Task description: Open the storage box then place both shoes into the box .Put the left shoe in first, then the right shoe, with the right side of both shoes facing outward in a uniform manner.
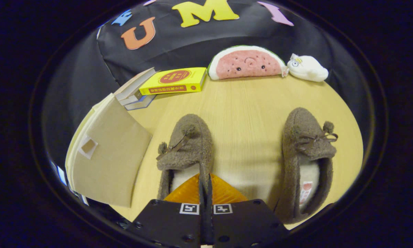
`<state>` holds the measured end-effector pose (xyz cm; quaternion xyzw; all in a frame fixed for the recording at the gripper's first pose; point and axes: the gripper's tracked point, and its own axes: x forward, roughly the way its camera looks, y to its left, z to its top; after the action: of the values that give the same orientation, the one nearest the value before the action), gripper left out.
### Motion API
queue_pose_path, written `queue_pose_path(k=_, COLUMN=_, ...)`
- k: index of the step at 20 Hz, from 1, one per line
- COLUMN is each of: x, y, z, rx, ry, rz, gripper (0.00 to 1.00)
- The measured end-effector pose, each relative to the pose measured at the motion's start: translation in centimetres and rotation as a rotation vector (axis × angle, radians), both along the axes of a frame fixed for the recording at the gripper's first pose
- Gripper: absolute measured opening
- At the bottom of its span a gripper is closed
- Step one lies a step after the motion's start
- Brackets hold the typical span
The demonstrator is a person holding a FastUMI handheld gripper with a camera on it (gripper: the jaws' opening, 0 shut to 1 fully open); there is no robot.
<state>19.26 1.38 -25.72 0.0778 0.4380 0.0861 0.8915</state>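
The gripper (205, 184) has its fingers pressed together on the inner side wall of the left slipper (185, 151), which sits just right of the open storage box (106, 155); the right slipper (308, 162) waits well apart. Lifting should go slowly, since that soft fleece wall could slip out, then swing left into the box

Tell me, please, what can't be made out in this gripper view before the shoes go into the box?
- Storage box: the raised lid hides its inside.
- Left shoe: the gripper covers its heel; whether the closed fingers pinch its side wall is unclear.
- Right shoe: its insole tag is too small to read.
- Books: the lower ones are covered by the yellow one.
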Motion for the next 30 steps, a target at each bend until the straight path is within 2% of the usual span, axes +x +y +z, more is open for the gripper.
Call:
queue_pose_path(k=6, x=-1.4, y=1.1, z=3.1, rx=0.112, ry=0.014, rz=-0.021, gripper=0.0)
queue_pose_path(k=13, x=-3.2, y=3.2, z=11.4, rx=0.167, ry=-0.081, rz=-0.063, gripper=0.0)
queue_pose_path(k=20, x=-4.8, y=10.1, z=17.5, rx=0.202, ry=-0.138, rz=-0.068, gripper=0.0)
queue_pose_path(k=25, x=-4.7, y=18.0, z=18.6, rx=0.261, ry=-0.139, rz=-0.061, gripper=0.0)
queue_pose_path(k=30, x=-2.7, y=24.4, z=13.9, rx=0.238, ry=-0.057, rz=-0.105, gripper=0.0)
